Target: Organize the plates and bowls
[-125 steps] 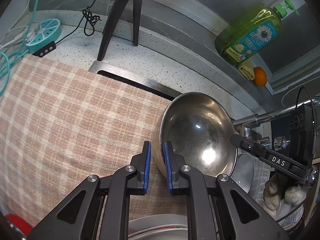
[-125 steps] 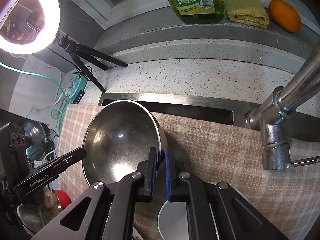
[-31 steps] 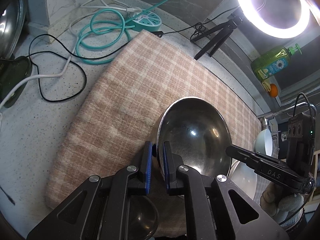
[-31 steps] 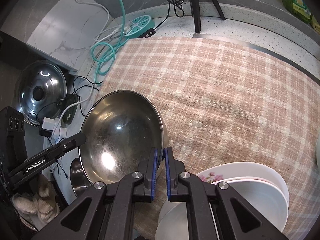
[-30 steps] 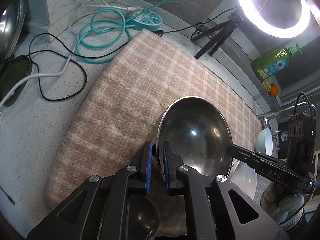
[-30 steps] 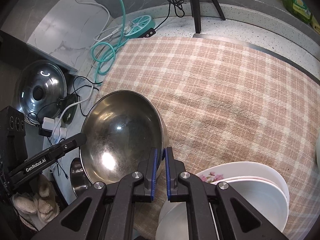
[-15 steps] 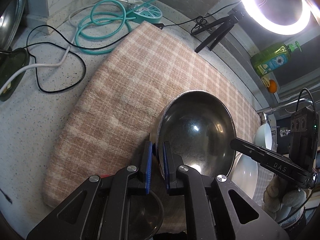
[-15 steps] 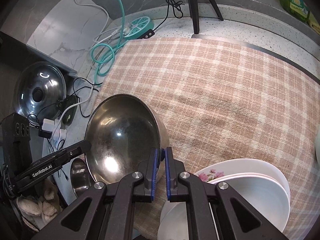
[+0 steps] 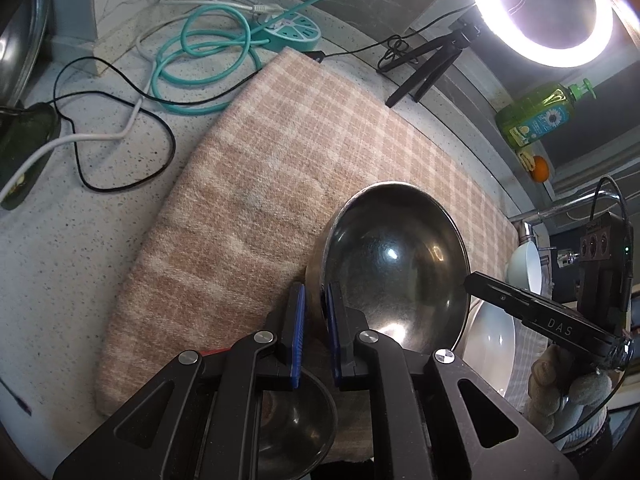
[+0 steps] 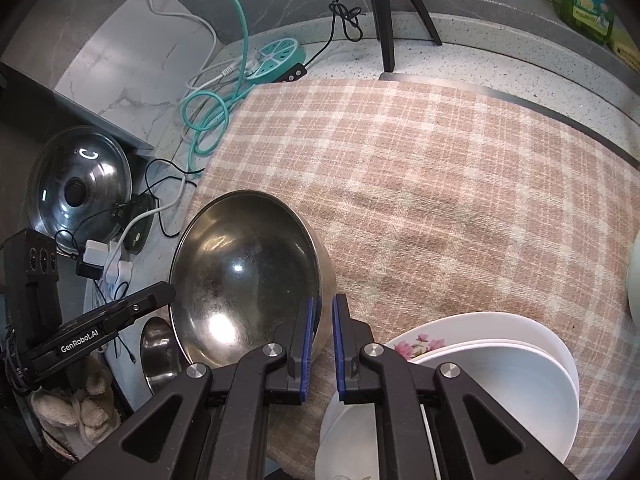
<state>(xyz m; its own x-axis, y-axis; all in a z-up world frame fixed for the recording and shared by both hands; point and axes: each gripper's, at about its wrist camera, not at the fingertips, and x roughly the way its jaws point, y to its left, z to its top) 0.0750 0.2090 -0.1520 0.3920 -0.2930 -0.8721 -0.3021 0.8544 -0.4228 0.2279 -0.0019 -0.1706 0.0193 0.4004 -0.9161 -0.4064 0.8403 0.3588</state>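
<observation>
Pinching the steel bowl [image 9: 392,264] by its rim from opposite sides; left gripper [image 9: 314,320] narrow, clamped on the rim; right gripper [image 10: 321,320] nipped on the far rim, jaws just beginning to part with the rim between the pads; bowl tilted over the edge of the checked cloth [image 9: 260,184], beside the stacked white plates [image 10: 500,380]. Shown from the left wrist alone: ring light [image 9: 540,12], green soap bottle [image 9: 536,116], orange [image 9: 540,168]; from the right wrist alone: pot lid [image 10: 80,184], pink flower print on the lowest plate; smaller steel bowl [image 9: 296,420] in both.
</observation>
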